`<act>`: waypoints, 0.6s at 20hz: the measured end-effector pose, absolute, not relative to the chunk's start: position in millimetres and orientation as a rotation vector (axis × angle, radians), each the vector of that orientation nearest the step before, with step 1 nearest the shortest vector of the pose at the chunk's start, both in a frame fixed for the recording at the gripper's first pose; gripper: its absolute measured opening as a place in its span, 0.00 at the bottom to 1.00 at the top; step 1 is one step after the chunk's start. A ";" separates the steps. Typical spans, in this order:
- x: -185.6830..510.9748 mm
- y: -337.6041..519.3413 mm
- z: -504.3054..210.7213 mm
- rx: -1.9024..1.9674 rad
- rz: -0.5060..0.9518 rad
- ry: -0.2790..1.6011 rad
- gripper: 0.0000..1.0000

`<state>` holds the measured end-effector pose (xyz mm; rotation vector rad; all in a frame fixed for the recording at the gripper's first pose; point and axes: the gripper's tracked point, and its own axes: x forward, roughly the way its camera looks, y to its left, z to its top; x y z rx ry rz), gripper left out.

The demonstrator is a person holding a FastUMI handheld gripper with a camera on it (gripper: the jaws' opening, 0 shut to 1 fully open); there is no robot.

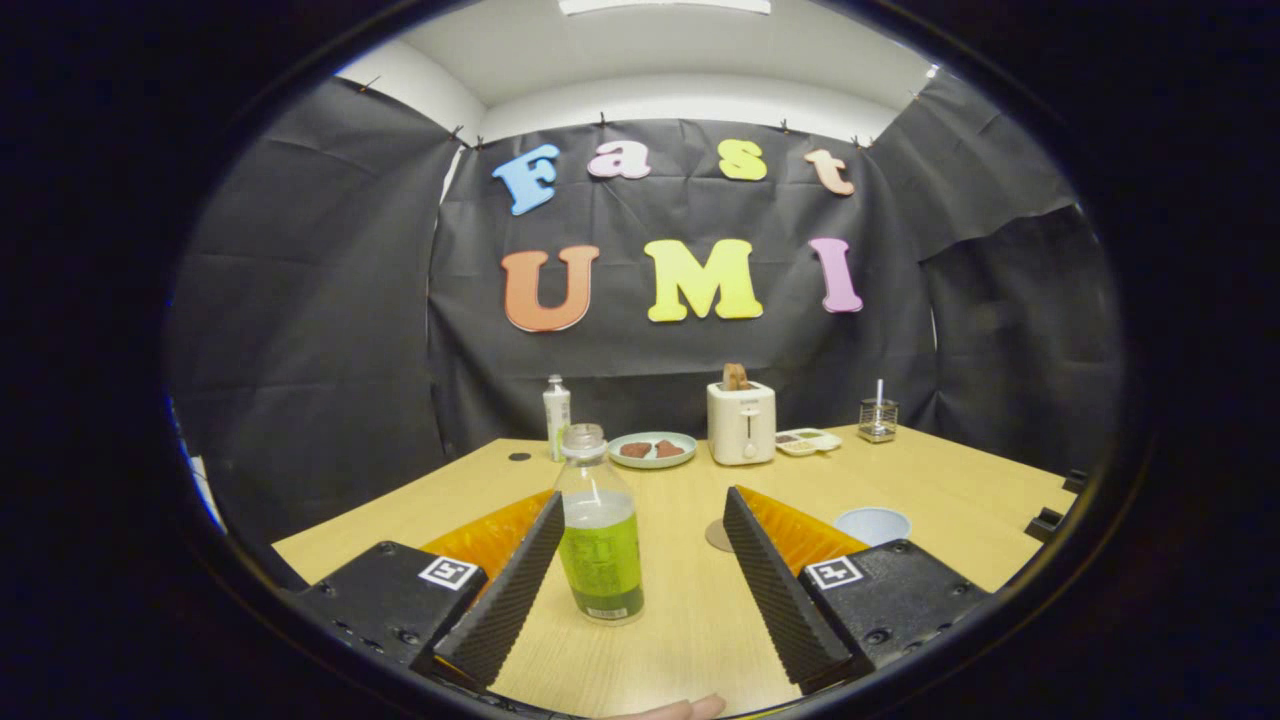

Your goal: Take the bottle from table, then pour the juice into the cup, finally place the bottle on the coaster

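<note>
Green juice is seen in the clear bottle [598, 530] — label green. The cup [873, 523] is pale blue; the table [950, 490] is light wood-grained.

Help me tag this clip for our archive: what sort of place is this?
Most likely a staged demo booth set up as a breakfast table: black cloth wall, wooden table with a toaster, a plate and a juice bottle standing between the open fingers of the hand-held gripper.
</note>
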<state>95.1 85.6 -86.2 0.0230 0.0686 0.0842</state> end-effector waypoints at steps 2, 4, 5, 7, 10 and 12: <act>105.3 98.1 -97.2 0.010 0.094 0.081 1.00; 115.5 101.3 -106.8 -0.017 0.067 0.093 1.00; 120.6 105.3 -110.0 -0.020 0.066 0.095 1.00; 129.6 111.0 -113.7 -0.019 0.065 0.089 1.00; 145.5 113.9 -120.2 -0.015 0.050 0.086 1.00; 154.9 111.4 -123.0 -0.008 0.027 0.087 1.00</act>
